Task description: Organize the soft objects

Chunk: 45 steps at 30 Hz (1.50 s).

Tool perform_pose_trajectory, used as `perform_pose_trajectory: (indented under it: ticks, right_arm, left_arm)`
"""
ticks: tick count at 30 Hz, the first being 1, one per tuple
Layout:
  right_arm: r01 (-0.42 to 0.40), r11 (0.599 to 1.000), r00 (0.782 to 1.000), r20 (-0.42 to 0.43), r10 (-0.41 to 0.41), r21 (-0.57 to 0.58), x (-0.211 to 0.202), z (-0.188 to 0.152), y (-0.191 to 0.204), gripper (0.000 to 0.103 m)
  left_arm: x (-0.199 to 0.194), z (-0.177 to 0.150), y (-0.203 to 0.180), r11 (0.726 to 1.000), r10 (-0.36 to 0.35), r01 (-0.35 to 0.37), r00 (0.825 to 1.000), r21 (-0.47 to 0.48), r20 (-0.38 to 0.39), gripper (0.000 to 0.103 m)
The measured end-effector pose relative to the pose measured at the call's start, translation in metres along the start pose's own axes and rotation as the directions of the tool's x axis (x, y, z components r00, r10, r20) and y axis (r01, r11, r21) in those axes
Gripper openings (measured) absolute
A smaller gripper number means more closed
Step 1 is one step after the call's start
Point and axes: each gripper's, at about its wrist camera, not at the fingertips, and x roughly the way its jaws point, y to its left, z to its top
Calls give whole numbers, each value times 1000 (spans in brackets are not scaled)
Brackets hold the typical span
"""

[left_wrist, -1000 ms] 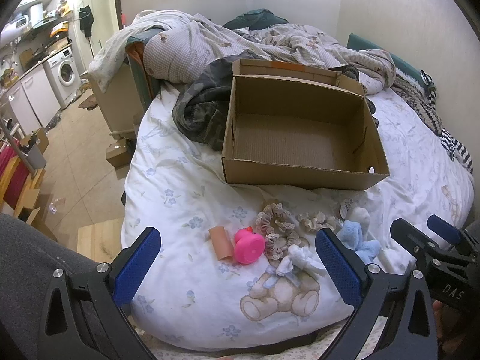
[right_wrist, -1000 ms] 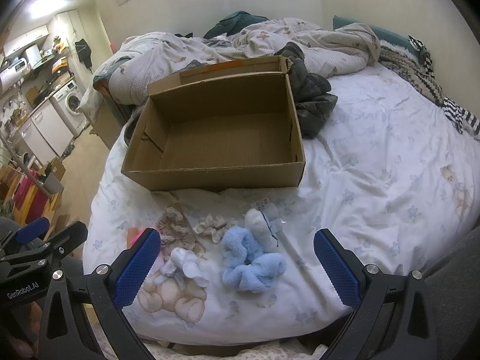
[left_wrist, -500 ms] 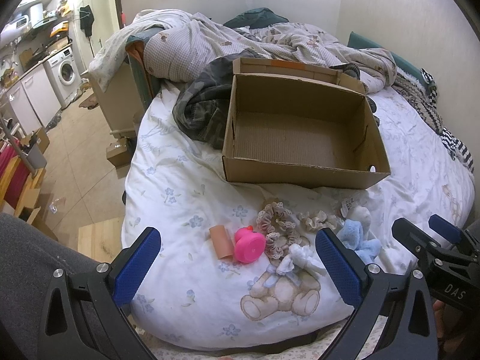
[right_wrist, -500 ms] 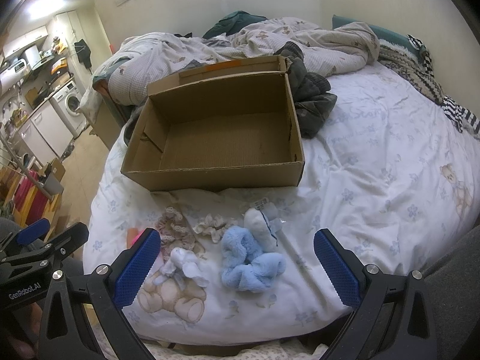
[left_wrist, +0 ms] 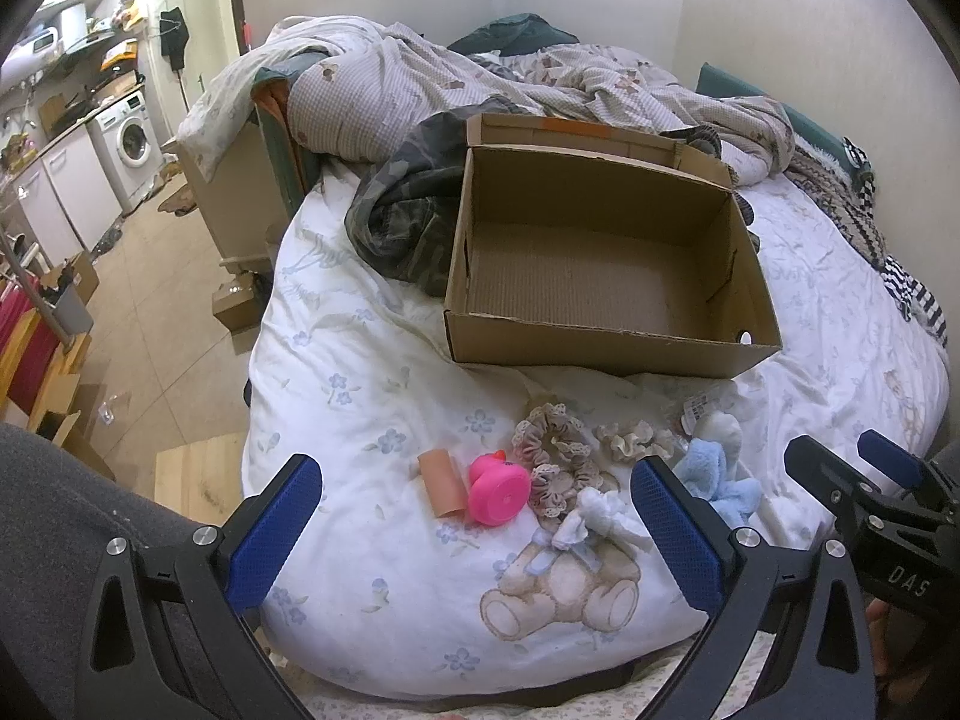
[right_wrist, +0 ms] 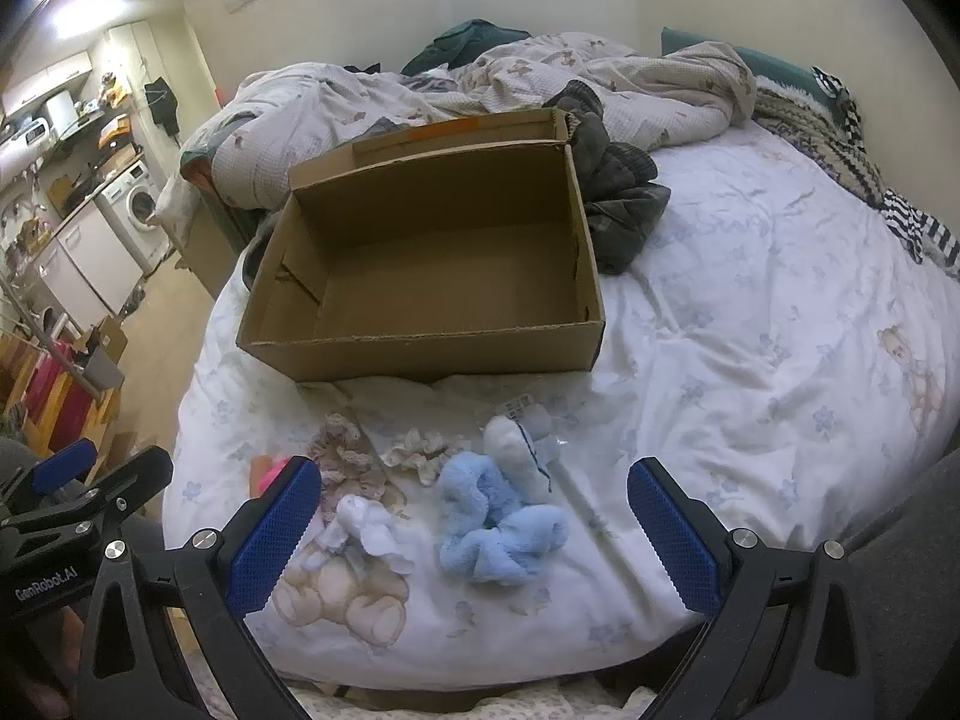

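Both my claws hang spread wide and empty over the near edge of the bed, with nothing between the blue pads. The cardboard box sits straight ahead of them, open and with nothing in it, so I judge the sorting has not started.

My right gripper frames the blue fluffy scrunchie, which lies just ahead and between its fingers, touching a white plush piece beyond it. That is the natural first pick. To do it well I would lower the claw straight onto the thickest fold, press a little into the duvet so the pads get under the fluff, and close slowly; pile this soft compresses, so a shallow nip may slip or snag the sheet.

My left gripper has the pink rubber duck and a tan cylinder ahead, slightly left of centre, with the beige lace scrunchie beside the duck and a small white ruffled piece nearer the right pad. A smaller cream scrunchie lies farther ahead. I would take one item at a time, lifting clear before moving over the box wall.
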Motion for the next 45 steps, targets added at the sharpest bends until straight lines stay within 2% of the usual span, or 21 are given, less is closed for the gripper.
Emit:
perform_pose_trajectory:
  ticks: [45]
  right_arm:
    - [-3,1000,1000,-10,3,8,0,0,0,103]
  left_arm:
    - [4,-6,7,1000,1,-1,1000,-7,-16,103]
